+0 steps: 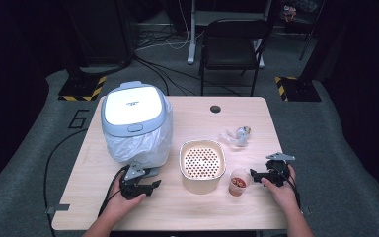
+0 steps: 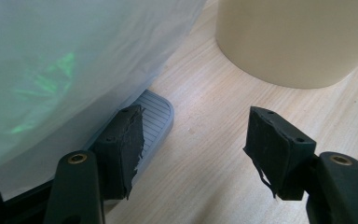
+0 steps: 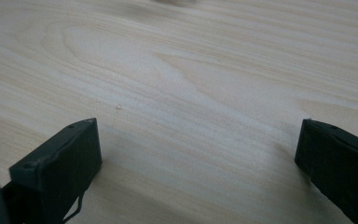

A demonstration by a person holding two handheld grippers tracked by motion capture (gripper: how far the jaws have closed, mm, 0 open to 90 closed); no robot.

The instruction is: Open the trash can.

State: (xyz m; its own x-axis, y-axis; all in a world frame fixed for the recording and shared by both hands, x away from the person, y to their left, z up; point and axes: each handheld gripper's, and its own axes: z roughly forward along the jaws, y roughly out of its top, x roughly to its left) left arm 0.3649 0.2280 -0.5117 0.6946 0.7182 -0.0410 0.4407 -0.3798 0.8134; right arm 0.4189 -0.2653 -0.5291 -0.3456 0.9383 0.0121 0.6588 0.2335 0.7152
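Observation:
A grey-blue pedal bin [image 1: 135,111] lined with a white plastic bag [image 2: 65,60] stands at the table's left. My left gripper [image 1: 150,185] lies in front of it, pointing right, held by a hand. In the left gripper view its jaws [image 2: 196,135] stand apart with bare wood between them, and the left pad sits beside the bin's ribbed pedal [image 2: 158,114]. My right gripper [image 1: 254,174] rests at the right, pointing left toward a small cup [image 1: 237,182] of reddish bits. Its jaws [image 3: 196,149] are wide open over bare tabletop.
A cream container [image 1: 202,160] with a perforated insert stands between the grippers, and its wall [image 2: 293,37] rises ahead of the left jaws. Crumpled clear plastic [image 1: 237,136] lies behind the cup. A black chair [image 1: 232,44] stands beyond the wooden table [image 1: 197,207].

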